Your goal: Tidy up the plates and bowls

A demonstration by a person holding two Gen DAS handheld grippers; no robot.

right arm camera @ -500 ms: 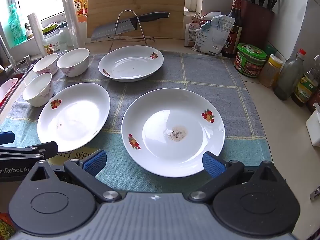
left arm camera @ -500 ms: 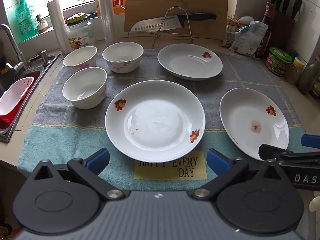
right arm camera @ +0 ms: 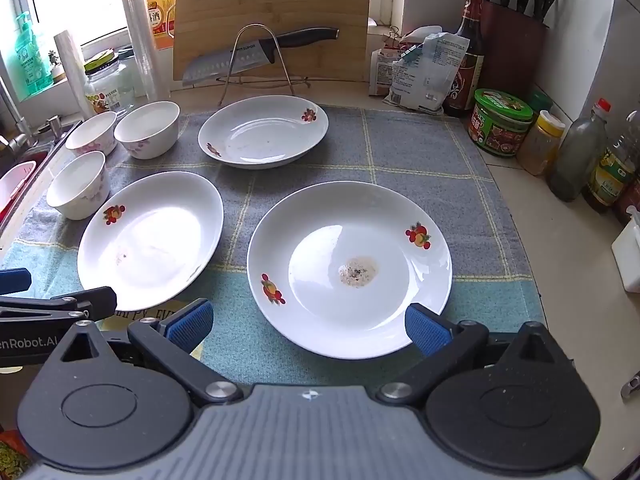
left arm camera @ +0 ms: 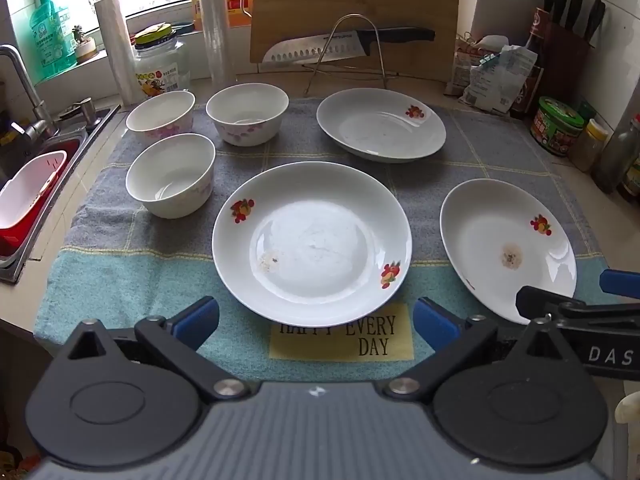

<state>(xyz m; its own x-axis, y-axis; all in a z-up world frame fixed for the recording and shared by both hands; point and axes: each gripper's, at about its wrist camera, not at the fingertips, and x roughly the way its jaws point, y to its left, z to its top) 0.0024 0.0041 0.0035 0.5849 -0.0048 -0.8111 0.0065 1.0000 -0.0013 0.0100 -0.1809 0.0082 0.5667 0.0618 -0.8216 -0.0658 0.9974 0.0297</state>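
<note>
Three white plates with fruit prints lie on a towel (left arm camera: pixel 120 264): a near middle plate (left arm camera: pixel 312 244), a right plate (left arm camera: pixel 508 244) with a brown stain, and a far plate (left arm camera: pixel 380 124). Three white bowls stand at the left: a near bowl (left arm camera: pixel 172 176), a far left bowl (left arm camera: pixel 160 114) and a far bowl (left arm camera: pixel 248 118). My left gripper (left arm camera: pixel 316 320) is open and empty, just in front of the middle plate. My right gripper (right arm camera: pixel 306 322) is open and empty, its fingers at the near rim of the stained plate (right arm camera: pixel 348 268). The middle plate (right arm camera: pixel 152 236) lies to its left.
A sink with a red and white basket (left arm camera: pixel 24 196) is at the left. A knife on a wire rack (left arm camera: pixel 348 46) and a cutting board (left arm camera: pixel 352 12) stand behind. Jars and bottles (right arm camera: pixel 500 120) line the right side. A glass jar (left arm camera: pixel 160 68) stands behind the bowls.
</note>
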